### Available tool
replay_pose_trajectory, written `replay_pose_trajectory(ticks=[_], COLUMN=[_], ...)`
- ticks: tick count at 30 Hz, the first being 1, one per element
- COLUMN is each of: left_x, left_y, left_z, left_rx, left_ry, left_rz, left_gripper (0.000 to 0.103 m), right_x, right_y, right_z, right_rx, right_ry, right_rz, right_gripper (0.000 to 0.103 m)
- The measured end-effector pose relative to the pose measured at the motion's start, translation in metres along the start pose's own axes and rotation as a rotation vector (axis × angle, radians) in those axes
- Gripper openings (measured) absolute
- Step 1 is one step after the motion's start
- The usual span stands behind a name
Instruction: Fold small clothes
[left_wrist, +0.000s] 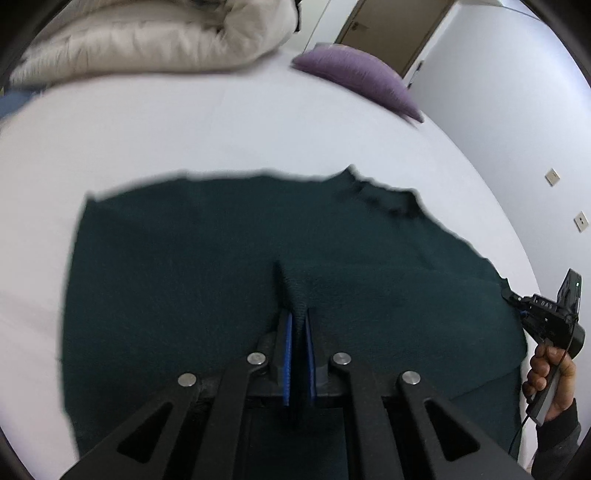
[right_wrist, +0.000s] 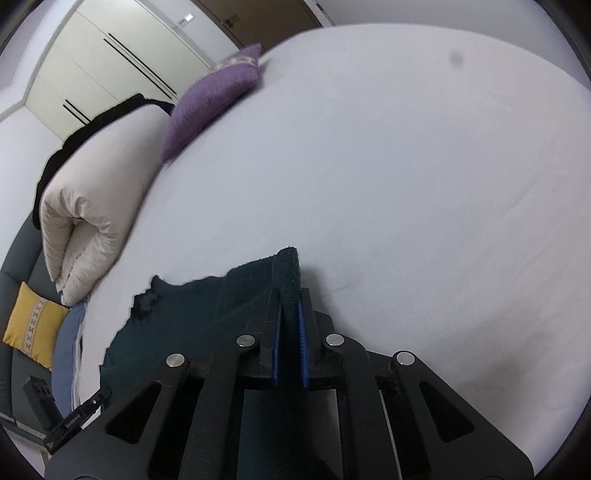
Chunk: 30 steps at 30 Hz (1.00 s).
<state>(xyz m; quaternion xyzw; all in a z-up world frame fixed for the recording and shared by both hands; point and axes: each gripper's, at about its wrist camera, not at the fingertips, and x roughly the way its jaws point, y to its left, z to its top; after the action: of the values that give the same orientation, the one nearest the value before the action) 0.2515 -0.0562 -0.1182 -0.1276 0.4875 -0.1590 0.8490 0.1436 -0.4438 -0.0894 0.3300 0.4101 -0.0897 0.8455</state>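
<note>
A white bed (left_wrist: 258, 122) fills both views, with a rolled cream duvet (left_wrist: 147, 37) at upper left and a purple cushion (left_wrist: 362, 81) at upper right of the left wrist view. The dark green garment (left_wrist: 184, 277) lies spread across the lower bed. The left gripper (left_wrist: 297, 325) pinches a fold of it; the right gripper (right_wrist: 290, 314) clamps its raised edge.

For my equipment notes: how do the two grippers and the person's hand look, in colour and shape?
Both the left gripper and the right gripper have black linkage arms with silver rivets and blue ribbed pads. The right hand has a dark grey sleeve; a thin black cable hangs beside it.
</note>
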Motion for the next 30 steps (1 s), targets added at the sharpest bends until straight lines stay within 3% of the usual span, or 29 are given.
replay_pose_trajectory(ticks=[2,6,7,9,10,12,16,19,23,24,27,30], left_x=[0.000,-0.005,-0.010,-0.026,-0.035,-0.054,-0.088,-0.112,-0.146,-0.155,-0.178,-0.193], left_y=[0.001,0.004,0.006,0.010,0.011,0.011,0.016,0.025,0.049,0.056,0.078,0.095], left_z=[-0.001,0.002,0.002,0.001,-0.001,-0.009,-0.043,-0.076,-0.122,-0.134,-0.167,-0.192], left_rx=[0.006,0.007,0.001,-0.014,-0.010,0.015,0.046,0.055,0.029,0.011,-0.047,-0.095], left_ry=[-0.022,-0.023,-0.027,-0.060,-0.086,-0.121,-0.122,-0.109,-0.080,-0.074,-0.058,-0.049], left_rz=[-0.006,-0.041,-0.041,-0.004,0.011,0.030,0.048,0.069,0.044,0.030,0.024,0.031], left_gripper=[0.010,0.016,0.020,0.044,0.050,0.054,0.057,0.066,0.072,0.073,0.073,0.073], right_x=[0.012,0.008,0.007,-0.003,-0.012,-0.034,-0.074,-0.089,-0.107,-0.117,-0.150,-0.183], right_y=[-0.007,-0.022,-0.024,-0.025,-0.024,-0.019,0.000,0.010,-0.011,-0.015,-0.022,-0.027], right_z=[-0.003,-0.006,-0.006,-0.008,-0.008,-0.013,-0.035,-0.063,-0.101,-0.112,-0.149,-0.185], right_rx=[-0.011,0.061,0.072,0.089,0.080,0.035,-0.076,-0.175,-0.114,-0.105,-0.108,-0.120], right_ry=[0.022,0.000,0.001,-0.008,-0.025,-0.070,-0.097,-0.075,-0.005,-0.012,-0.025,-0.044], right_rz=[-0.018,0.055,0.067,0.044,0.009,-0.058,-0.031,-0.039,-0.044,-0.028,0.010,0.033], right_gripper=[0.005,0.005,0.009,0.011,0.017,0.017,0.017,0.018,0.022,0.027,0.063,0.064])
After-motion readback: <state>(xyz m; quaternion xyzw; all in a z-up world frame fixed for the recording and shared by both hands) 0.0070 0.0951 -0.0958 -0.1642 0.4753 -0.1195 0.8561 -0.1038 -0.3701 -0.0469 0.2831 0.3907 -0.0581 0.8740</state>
